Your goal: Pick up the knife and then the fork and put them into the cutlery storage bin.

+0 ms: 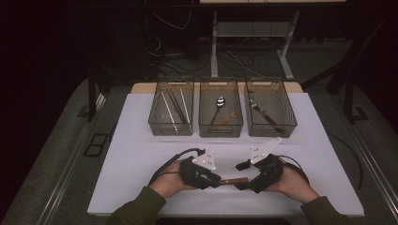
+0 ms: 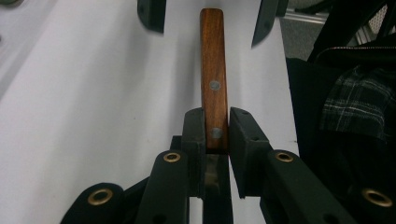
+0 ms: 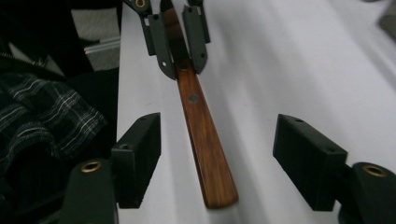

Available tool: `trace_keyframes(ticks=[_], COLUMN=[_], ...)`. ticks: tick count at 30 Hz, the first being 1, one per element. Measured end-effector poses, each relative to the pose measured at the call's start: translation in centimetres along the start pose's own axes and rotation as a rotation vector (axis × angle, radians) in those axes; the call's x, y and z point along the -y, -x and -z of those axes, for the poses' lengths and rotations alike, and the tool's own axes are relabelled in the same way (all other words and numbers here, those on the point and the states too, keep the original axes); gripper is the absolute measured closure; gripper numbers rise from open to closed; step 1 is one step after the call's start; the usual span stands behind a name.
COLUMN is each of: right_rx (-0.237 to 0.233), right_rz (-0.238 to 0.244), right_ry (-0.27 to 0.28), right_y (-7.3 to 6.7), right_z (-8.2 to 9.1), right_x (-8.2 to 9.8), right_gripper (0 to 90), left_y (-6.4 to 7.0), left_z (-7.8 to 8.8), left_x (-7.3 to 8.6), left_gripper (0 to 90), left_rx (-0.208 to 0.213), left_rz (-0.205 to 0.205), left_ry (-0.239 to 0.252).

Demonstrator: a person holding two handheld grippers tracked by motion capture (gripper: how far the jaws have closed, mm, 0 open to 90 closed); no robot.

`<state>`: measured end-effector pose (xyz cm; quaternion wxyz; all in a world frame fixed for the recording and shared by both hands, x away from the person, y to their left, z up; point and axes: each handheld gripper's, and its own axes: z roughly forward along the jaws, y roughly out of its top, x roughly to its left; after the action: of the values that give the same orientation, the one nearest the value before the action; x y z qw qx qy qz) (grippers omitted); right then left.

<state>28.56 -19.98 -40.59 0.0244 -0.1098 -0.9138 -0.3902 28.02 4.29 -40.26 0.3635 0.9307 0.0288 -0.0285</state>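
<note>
A utensil with a brown wooden handle (image 1: 233,180) and two rivets hangs level just above the white table near its front edge. My left gripper (image 1: 219,180) is shut on it where the handle (image 2: 213,56) meets the dark metal part; the pads (image 2: 194,130) press both sides. The metal end lies hidden between the left jaws. My right gripper (image 1: 242,176) faces the left one, its jaws open wide on either side of the handle's free end (image 3: 205,144). Its pads (image 3: 140,151) stand clear of the wood. My left gripper (image 3: 180,42) shows farther off in the right gripper view.
Three wire baskets stand in a row at the back of the white table (image 1: 141,154): the left one (image 1: 171,130) holds chopsticks, the middle one (image 1: 220,131) a spoon, the right one (image 1: 272,132) a fork. Cables trail from both grippers.
</note>
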Motion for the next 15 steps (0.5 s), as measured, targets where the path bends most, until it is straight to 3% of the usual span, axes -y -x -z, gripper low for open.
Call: trace_keyframes(ticks=[10,15], right_rx=[-0.054,-0.072], right_rz=[0.074,0.099], right_ry=[-0.094,-0.121], right_y=[-0.2,-0.3], right_z=[-2.0,-2.5], right_x=[-1.1,-1.4], right_gripper=[50.5,58.7], left_y=[-0.3,-0.2], left_z=[-0.7,-1.0], left_x=[-1.2,-1.9], left_gripper=[76.7,76.7], left_rx=[0.023,0.034], left_rz=[-0.069,-0.075], left_ry=[-0.039,-0.052])
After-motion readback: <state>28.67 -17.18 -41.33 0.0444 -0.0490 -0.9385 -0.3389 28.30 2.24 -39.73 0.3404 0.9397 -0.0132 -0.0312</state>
